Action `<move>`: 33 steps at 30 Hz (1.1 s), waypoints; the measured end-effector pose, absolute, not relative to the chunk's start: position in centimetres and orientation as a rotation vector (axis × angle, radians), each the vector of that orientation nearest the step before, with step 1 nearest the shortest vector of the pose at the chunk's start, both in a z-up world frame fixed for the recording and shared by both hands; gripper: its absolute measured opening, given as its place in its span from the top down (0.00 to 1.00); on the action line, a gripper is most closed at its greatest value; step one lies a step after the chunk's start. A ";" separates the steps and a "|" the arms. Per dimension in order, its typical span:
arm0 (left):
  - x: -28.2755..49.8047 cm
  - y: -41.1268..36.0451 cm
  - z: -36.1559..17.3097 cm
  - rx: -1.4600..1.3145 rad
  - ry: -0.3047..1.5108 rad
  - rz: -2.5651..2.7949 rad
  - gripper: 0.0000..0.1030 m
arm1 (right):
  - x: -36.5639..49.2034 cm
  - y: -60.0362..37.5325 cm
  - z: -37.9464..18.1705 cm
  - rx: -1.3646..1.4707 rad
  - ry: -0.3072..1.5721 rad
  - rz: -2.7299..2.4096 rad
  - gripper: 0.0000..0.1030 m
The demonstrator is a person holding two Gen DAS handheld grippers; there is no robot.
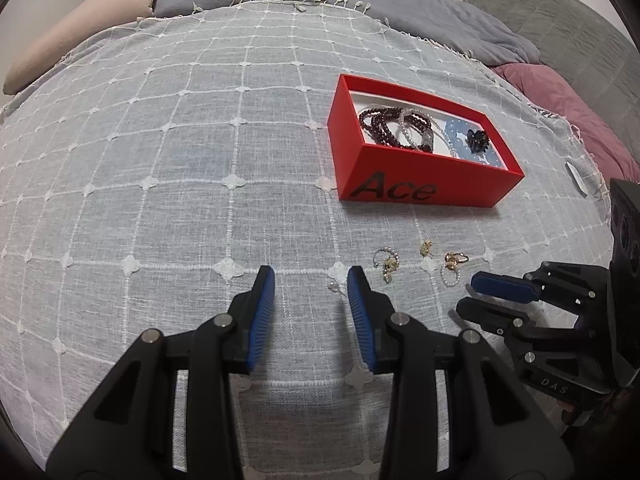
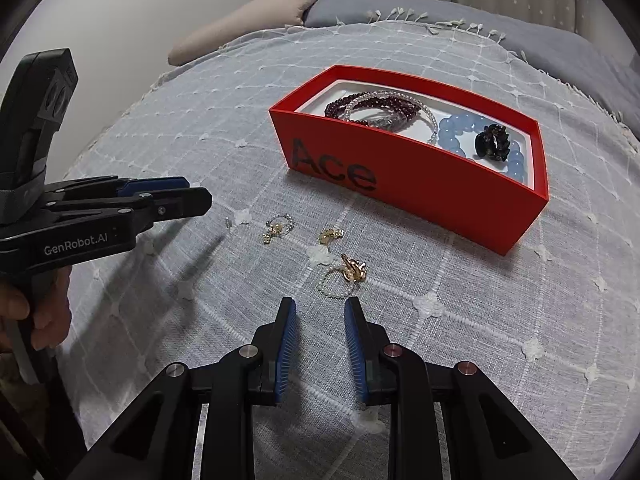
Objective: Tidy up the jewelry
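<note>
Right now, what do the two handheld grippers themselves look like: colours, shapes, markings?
Both are matte black plastic linkages with round metal pivot pins and ribbed blue pads inside the fingers. The left gripper carries white "GenRobot.AI" lettering; a bare hand holds it. The right gripper shows "DAS" embossed on its body. No cables or sleeves are visible.

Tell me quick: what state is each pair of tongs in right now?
Left tongs: open, holding nothing, over the bedspread.
Right tongs: open, holding nothing, just short of the pearl ring.

Bare bedspread [image 1: 160, 184] spreads wide to the left, while the red box [image 2: 420, 196] walls off the far right and small gold earrings [image 2: 352, 270] and a bead ring [image 2: 336, 286] litter the strip before it.
</note>
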State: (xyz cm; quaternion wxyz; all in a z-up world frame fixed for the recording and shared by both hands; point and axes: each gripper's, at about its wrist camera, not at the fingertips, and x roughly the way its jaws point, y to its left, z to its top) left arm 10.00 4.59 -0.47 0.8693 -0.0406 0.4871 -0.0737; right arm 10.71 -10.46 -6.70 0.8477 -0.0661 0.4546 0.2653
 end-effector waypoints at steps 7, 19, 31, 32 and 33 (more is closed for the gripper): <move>9.9 4.5 -0.5 -0.073 1.021 -0.165 0.62 | 10.3 -10.5 -6.6 -0.142 0.955 0.564 0.78; 10.3 4.4 -1.0 -0.083 1.033 -0.184 0.63 | 11.0 -11.3 -6.1 -0.126 0.936 0.537 0.89; 10.6 5.1 -1.1 -0.124 1.040 -0.181 0.68 | 12.8 -10.4 -6.5 -0.151 0.912 0.521 0.89; 10.6 5.3 -1.2 -0.132 1.044 -0.181 0.72 | 12.9 -10.4 -6.6 -0.151 0.913 0.518 0.94; 10.6 5.4 -1.2 -0.139 1.045 -0.183 0.72 | 13.0 -10.4 -6.5 -0.142 0.913 0.515 0.95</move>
